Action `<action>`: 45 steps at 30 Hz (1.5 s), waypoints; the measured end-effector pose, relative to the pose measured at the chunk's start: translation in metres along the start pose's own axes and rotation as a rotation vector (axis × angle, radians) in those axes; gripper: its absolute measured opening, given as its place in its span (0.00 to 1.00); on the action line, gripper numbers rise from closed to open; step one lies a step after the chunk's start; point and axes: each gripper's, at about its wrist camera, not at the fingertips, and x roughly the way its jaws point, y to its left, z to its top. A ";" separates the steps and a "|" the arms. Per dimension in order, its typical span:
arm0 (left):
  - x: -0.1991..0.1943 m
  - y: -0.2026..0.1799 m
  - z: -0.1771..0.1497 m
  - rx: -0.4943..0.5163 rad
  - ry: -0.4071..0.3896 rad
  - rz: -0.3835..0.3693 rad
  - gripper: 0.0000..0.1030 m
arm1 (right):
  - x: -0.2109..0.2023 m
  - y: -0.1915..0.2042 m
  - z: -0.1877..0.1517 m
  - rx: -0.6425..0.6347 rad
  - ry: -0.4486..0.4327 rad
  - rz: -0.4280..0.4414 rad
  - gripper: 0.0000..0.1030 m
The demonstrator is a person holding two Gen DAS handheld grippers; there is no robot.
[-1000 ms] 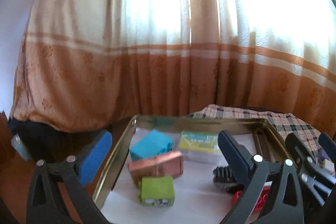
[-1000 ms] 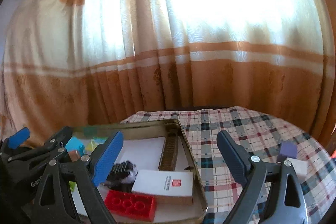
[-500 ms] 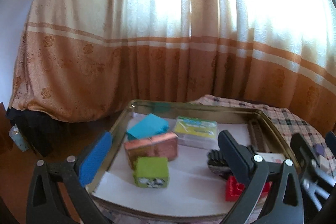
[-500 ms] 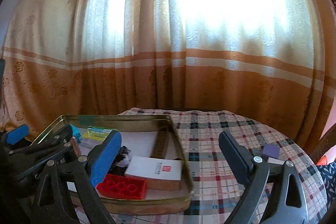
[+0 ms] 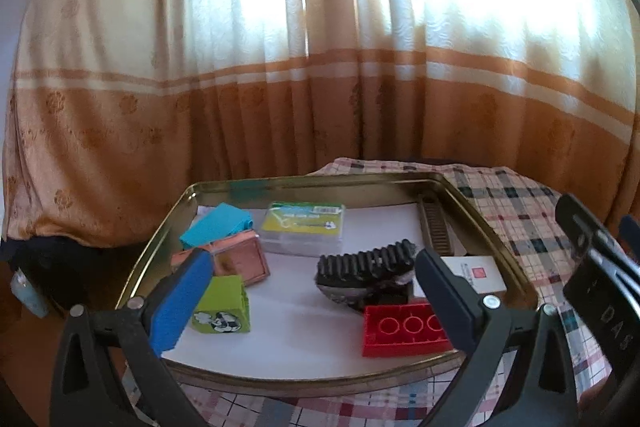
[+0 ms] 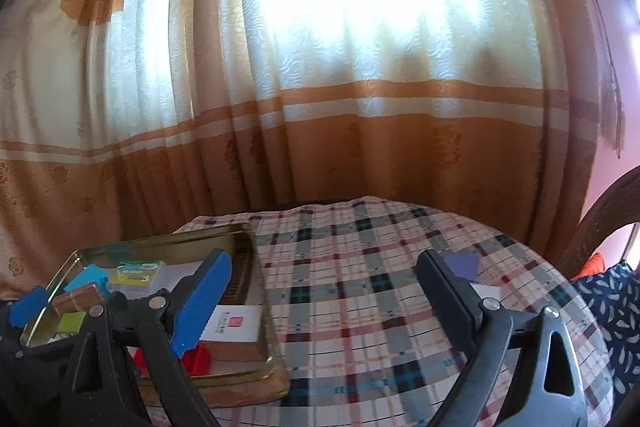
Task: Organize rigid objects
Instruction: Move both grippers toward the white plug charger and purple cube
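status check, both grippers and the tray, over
Left gripper open, empty, over tray. Right gripper open, empty, over plaid tablecloth. Purple block outside tray. Nothing blocking.

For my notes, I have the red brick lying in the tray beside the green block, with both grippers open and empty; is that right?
Not quite: the left wrist view shows the red brick across the tray from the green block, beside the white box. Both the left gripper and right gripper are open and empty.
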 end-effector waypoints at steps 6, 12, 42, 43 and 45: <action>-0.002 -0.012 -0.002 0.017 0.006 -0.022 0.99 | -0.007 -0.018 0.004 -0.027 -0.037 -0.074 0.93; -0.003 -0.022 -0.002 0.025 0.018 -0.045 0.99 | -0.009 -0.043 0.008 -0.014 -0.049 -0.131 0.93; 0.005 -0.074 -0.007 0.043 0.073 -0.172 0.99 | 0.011 -0.173 0.011 0.389 0.110 -0.240 0.93; 0.004 -0.078 -0.007 0.049 0.073 -0.176 0.99 | 0.015 -0.176 0.011 0.368 0.142 -0.232 0.93; 0.000 -0.086 -0.007 0.062 0.056 -0.190 0.99 | 0.017 -0.179 0.011 0.361 0.172 -0.201 0.93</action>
